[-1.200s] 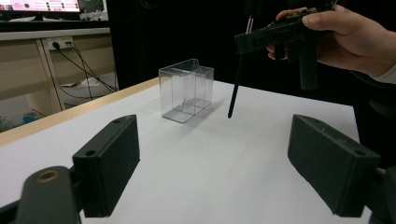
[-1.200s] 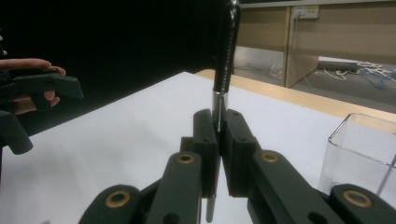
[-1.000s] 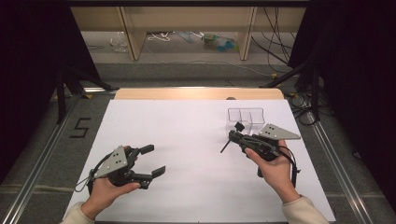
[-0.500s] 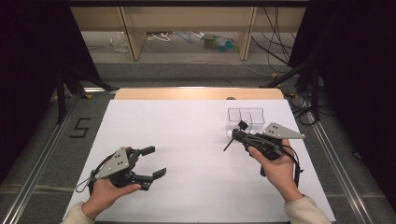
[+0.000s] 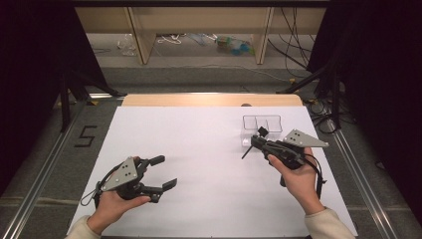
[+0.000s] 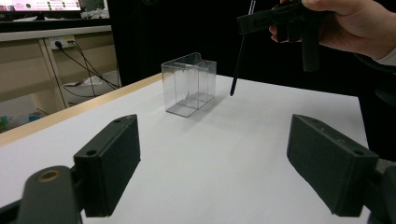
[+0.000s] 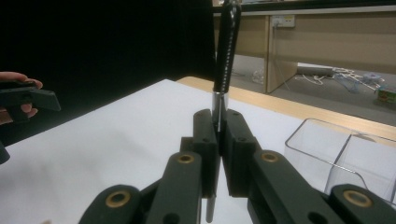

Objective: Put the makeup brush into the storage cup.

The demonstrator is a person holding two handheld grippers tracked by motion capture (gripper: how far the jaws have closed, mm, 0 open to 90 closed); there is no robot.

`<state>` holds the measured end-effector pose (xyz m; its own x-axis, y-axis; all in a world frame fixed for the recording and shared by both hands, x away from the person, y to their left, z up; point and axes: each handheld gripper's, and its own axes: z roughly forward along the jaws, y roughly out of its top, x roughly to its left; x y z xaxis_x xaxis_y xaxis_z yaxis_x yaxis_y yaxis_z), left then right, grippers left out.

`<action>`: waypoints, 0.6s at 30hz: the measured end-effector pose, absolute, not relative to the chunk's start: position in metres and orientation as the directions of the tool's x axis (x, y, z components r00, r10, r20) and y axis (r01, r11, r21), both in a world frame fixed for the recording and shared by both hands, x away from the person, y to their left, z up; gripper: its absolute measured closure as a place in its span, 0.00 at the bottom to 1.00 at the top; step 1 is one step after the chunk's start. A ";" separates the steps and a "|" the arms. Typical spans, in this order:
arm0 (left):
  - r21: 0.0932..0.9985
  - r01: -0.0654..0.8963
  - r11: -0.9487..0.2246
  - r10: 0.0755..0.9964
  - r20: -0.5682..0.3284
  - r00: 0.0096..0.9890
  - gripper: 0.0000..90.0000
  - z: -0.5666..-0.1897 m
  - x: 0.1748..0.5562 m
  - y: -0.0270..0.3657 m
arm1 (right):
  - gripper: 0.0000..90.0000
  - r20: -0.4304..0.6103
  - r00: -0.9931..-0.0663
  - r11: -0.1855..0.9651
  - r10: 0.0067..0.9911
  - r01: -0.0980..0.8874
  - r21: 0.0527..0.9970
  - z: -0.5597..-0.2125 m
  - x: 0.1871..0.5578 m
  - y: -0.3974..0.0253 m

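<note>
Right gripper (image 5: 255,142) clamped a pen (image 7: 226,56) beside the clear box (image 5: 262,124), mid-carry; next probably lower it in. Left gripper (image 5: 161,172) gaped wide, empty.

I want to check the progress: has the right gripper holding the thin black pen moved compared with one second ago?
Yes, slightly. The right gripper with the thin black pen has moved nearer the clear plastic box.

Bench (image 5: 209,149) white, pale wood strip at far edge; box (image 5: 262,124) clear, colourless; pen (image 7: 225,51) black, silver band near jaws; both grippers black, left gripper (image 5: 160,172) and right gripper (image 5: 255,138) each with grey plate; sleeves cream; floor grey, black "5" mark (image 5: 85,136).
</note>
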<state>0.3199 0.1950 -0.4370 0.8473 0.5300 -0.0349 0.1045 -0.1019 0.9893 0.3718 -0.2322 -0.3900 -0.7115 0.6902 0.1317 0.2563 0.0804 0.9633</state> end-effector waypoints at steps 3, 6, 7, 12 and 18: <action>0.990 0.100 -0.104 0.532 -0.030 0.846 0.19 -0.437 0.320 0.195 | 0.95 0.131 -0.708 0.074 0.694 0.251 0.965 -0.390 0.373 -0.233; 0.990 0.098 -0.104 0.532 -0.028 0.846 0.19 -0.437 0.320 0.195 | 0.95 0.125 -0.700 0.085 0.703 0.257 0.963 -0.390 0.373 -0.235; 0.990 0.096 -0.106 0.532 -0.025 0.846 0.20 -0.437 0.320 0.195 | 0.95 0.122 -0.701 0.081 0.703 0.249 0.965 -0.390 0.374 -0.235; 0.989 0.099 -0.106 0.535 -0.027 0.845 0.20 -0.437 0.320 0.195 | 0.95 0.129 -0.699 0.066 0.703 0.244 0.968 -0.389 0.374 -0.235; 0.989 0.105 -0.105 0.537 -0.032 0.843 0.20 -0.437 0.320 0.195 | 0.95 0.128 -0.690 0.067 0.712 0.249 0.966 -0.387 0.375 -0.238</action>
<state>0.3199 0.1949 -0.4371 0.8428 0.5373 -0.0318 0.1046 -0.1055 0.9889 0.3749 -0.2376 -0.3868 -0.6899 0.7125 0.1280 0.2489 0.0674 0.9662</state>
